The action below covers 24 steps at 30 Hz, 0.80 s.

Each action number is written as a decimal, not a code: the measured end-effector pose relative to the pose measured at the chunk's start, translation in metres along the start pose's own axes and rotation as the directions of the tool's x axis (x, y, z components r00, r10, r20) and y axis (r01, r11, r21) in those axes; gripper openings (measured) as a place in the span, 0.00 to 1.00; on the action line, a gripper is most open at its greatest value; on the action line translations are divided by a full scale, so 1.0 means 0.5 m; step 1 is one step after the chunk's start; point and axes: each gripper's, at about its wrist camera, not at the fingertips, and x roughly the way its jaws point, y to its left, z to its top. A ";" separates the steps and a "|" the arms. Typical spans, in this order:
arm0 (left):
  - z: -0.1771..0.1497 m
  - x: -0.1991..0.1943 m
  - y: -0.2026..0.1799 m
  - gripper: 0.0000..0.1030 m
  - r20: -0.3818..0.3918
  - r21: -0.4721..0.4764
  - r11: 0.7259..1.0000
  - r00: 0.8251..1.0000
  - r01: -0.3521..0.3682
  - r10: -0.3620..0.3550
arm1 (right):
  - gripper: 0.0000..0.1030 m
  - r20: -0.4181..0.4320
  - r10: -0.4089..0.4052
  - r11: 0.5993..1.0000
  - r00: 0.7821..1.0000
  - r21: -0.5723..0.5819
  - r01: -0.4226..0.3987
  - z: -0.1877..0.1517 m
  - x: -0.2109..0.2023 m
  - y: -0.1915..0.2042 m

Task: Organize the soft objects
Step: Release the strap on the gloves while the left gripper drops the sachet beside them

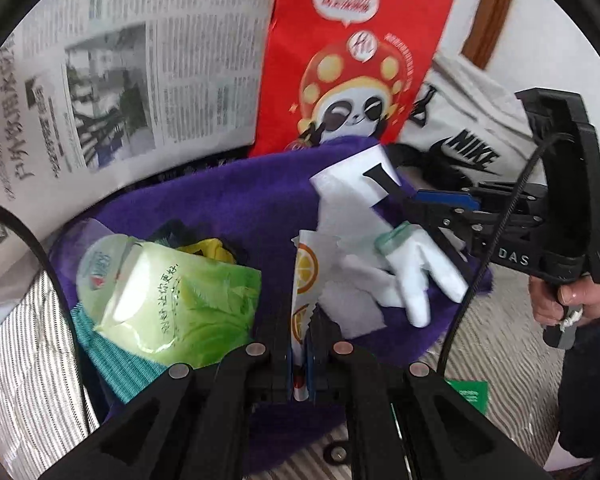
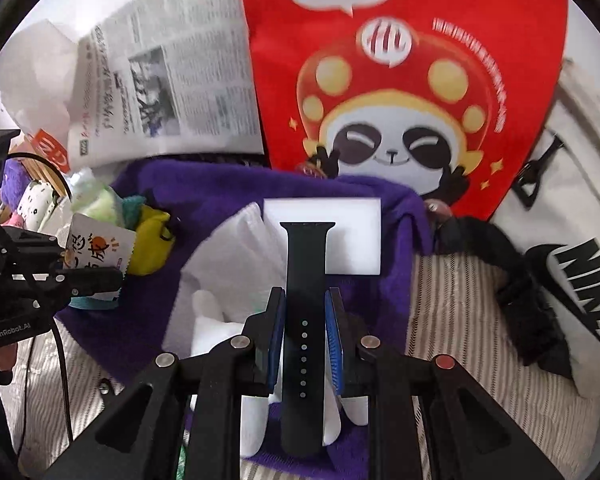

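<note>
Two claws: left claw [image 1: 300,354] grips one sachet [image 1: 303,280], right claw [image 2: 305,338] one strap [image 2: 305,280].

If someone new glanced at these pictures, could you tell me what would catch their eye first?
The red panda bag standing at the back, above the purple towel. Next, the black watch strap clamped in the right hand-held gripper, and the orange-print sachet pinched by the left hand-held gripper.

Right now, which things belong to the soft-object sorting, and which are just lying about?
In the job:
- orange-print sachet, in left tool
- black watch strap, in right tool
- purple towel
- white glove
- green tissue pack

Lying about:
- newspaper
- red panda bag
- Nike garment
</note>
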 end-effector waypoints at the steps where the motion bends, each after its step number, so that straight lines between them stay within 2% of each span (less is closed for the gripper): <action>1: 0.002 0.008 0.002 0.05 -0.007 0.000 1.000 1.000 -0.005 0.005 | 0.20 -0.006 0.002 1.000 1.000 -0.003 -0.002 -0.002 0.006 0.000; 13: 0.005 0.048 -0.003 0.06 -0.043 0.005 1.000 0.999 -0.029 0.029 | 0.20 -0.036 0.011 1.000 0.999 -0.022 -0.011 -0.011 0.058 -0.002; 21: 0.000 0.058 -0.015 0.08 -0.072 0.036 0.996 0.994 -0.076 0.078 | 0.21 -0.037 0.014 0.999 0.999 -0.035 -0.015 -0.012 0.069 0.003; 23: -0.002 0.060 -0.021 0.10 -0.081 0.046 0.996 0.993 -0.077 0.080 | 0.23 -0.039 0.027 0.999 0.999 -0.022 -0.028 -0.011 0.066 -0.001; 24: -0.003 0.060 -0.024 0.12 -0.085 0.052 0.995 0.993 -0.082 0.086 | 0.27 -0.040 0.029 0.999 0.999 -0.019 -0.030 -0.010 0.064 -0.003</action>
